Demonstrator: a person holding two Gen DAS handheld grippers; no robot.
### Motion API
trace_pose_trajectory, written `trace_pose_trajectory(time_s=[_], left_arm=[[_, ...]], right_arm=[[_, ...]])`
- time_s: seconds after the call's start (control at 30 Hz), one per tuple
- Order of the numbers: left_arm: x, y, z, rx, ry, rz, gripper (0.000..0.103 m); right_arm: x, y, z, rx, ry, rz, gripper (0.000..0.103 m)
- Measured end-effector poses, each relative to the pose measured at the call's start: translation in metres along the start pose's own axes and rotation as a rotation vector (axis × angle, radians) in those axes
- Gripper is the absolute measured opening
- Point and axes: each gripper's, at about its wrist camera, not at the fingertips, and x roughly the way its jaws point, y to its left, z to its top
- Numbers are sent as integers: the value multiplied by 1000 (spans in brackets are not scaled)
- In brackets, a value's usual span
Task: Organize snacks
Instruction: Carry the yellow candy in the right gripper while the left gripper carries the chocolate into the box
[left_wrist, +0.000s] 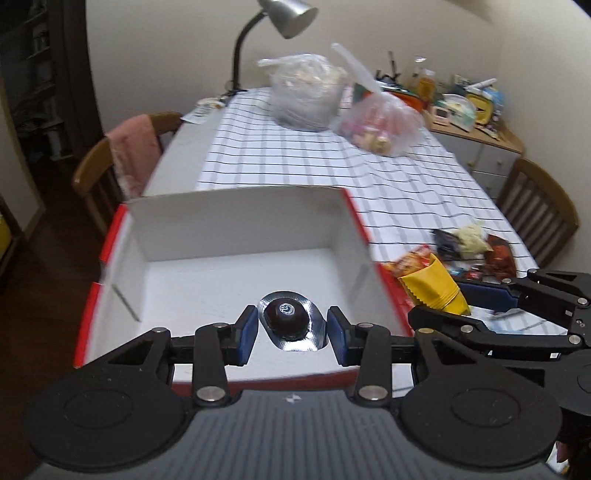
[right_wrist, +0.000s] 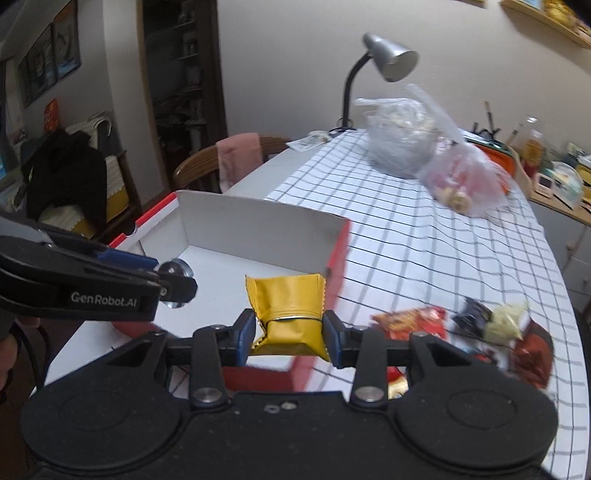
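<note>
Left hand-held gripper (left_wrist: 291, 329) jaws apart, foil-cupped chocolate (left_wrist: 289, 318) between pads, contact unclear, over white box (left_wrist: 236, 218). Right hand-held gripper (right_wrist: 289, 334) clamped on gold packet (right_wrist: 288, 314) above box's near edge. Snack pile (right_wrist: 480, 328) on bench (right_wrist: 424, 236).

We take open red-and-white cardboard box (left_wrist: 236, 236) as landmark, on checked tablecloth (left_wrist: 295, 162). Right of box: heap of loose snack packets (left_wrist: 469, 247). Behind box: two clear plastic bags (left_wrist: 306, 92), then grey gooseneck desk lamp (left_wrist: 288, 14).
</note>
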Motion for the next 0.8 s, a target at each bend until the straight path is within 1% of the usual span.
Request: trace_pose_trajectory(time_s=[0.2, 0.33, 0.4, 0.53, 0.63, 0.8], left_arm=[[17, 37, 9, -21, 23, 61, 40], [34, 60, 13, -34, 65, 87, 40], [43, 69, 14, -43, 96, 88, 40], [59, 76, 15, -31, 147, 84, 41], [69, 76, 14, -11, 181, 88, 41], [83, 74, 10, 8, 236, 90, 41]], right_arm=[[38, 25, 15, -53, 53, 35, 38], [63, 35, 22, -48, 104, 55, 38], [73, 38, 24, -42, 123, 62, 38], [94, 46, 24, -53, 195, 81, 39], [108, 50, 22, -65, 241, 75, 39], [118, 50, 17, -74, 281, 53, 39]])
